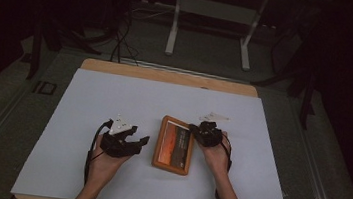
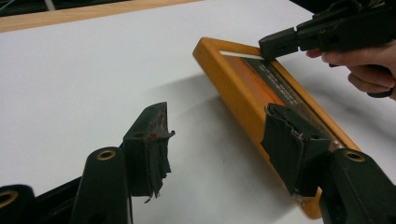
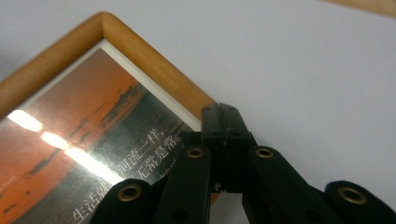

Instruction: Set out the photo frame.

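A picture frame [image 1: 174,148] with an orange wooden rim and a sunset print lies flat on the white sheet, a little right of centre. My left gripper [image 1: 140,135] rests on the sheet just left of it, open. In the left gripper view my left gripper [image 2: 219,140] has bare sheet between its torn pads, and the right pad overlaps the frame's [image 2: 243,88] near side. My right gripper [image 1: 195,129] is shut, its tips on the frame's far right part. In the right gripper view, the joined tips of the right gripper [image 3: 226,116] sit at the wooden rim [image 3: 154,65].
The white sheet [image 1: 114,97] covers a wooden table [image 1: 167,76]. A small pale, clear object [image 1: 215,117] lies just behind my right hand. Beyond the table stand white desk legs [image 1: 172,33] and loose cables on a dark floor.
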Demonstrator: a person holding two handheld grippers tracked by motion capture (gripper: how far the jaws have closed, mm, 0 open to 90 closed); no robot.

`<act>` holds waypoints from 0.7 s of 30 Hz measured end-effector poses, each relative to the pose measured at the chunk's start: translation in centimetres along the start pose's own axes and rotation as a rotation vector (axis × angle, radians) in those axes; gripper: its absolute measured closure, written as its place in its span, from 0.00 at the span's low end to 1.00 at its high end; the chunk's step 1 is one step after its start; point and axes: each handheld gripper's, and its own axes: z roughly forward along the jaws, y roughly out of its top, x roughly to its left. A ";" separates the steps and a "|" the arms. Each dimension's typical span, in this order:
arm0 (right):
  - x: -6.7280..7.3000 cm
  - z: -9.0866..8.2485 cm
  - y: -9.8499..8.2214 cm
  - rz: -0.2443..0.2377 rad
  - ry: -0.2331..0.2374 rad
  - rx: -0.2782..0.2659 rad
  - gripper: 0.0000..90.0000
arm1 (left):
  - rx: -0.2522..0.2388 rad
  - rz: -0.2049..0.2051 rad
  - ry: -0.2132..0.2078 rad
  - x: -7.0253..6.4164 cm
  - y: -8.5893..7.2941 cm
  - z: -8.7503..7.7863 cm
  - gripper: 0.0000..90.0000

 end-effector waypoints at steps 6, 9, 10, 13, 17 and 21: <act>-0.6 0.4 -0.5 0.026 -0.011 0.032 1.00 | 0.012 -0.007 -0.002 0.1 -0.2 0.3 0.46; -0.8 0.6 -0.7 0.034 -0.015 0.038 1.00 | 0.010 -0.006 -0.005 0.0 -0.1 0.2 0.46; -0.8 0.6 -0.8 0.037 -0.015 0.039 1.00 | 0.008 -0.006 -0.007 -0.1 -0.1 0.2 0.46; -0.8 0.6 -0.8 0.038 -0.014 0.040 1.00 | 0.011 0.002 -0.015 -0.3 -0.1 0.3 0.46; -0.9 0.6 -0.8 0.037 -0.015 0.041 1.00 | 0.012 0.007 -0.023 -0.6 0.0 0.3 0.46; -0.8 0.6 -0.8 0.044 -0.014 0.038 1.00 | 0.014 0.012 -0.032 -0.9 0.0 0.4 0.46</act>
